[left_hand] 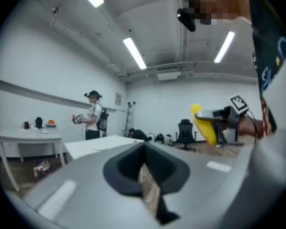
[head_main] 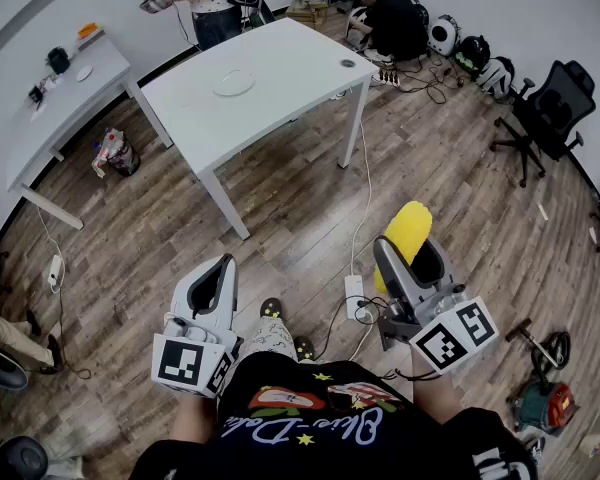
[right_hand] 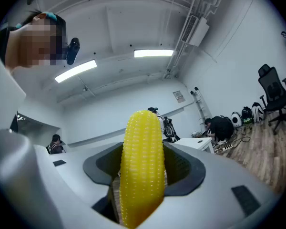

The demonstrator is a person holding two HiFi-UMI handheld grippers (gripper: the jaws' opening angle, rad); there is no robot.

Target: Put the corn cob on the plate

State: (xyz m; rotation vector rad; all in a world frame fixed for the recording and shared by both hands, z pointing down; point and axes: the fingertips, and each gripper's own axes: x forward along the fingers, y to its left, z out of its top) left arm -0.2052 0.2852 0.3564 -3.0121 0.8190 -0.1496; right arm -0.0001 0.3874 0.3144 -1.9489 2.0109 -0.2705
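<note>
Wood floor (head_main: 280, 218), plate (head_main: 234, 83) on table (head_main: 290, 53), right claw (head_main: 416, 266) clamping corn cob (head_main: 408, 230), left claw (head_main: 218, 270) together

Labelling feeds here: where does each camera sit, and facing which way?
Head view: person's head, steeply down at the white table; left tool, right tool, shirt show.
Left gripper view: on the left tool, level toward the table; own shut jaws show.
Right gripper view: on the right tool, across the room; jaws clamp the corn cob.
Shared: all show the corn cob.

Yellow corn (head_main: 408, 230) was clamped in right gripper (head_main: 411, 258), near right, tip sticking out forward. White round plate (head_main: 234, 83) lay flat on far table (head_main: 290, 63), well apart.
</note>
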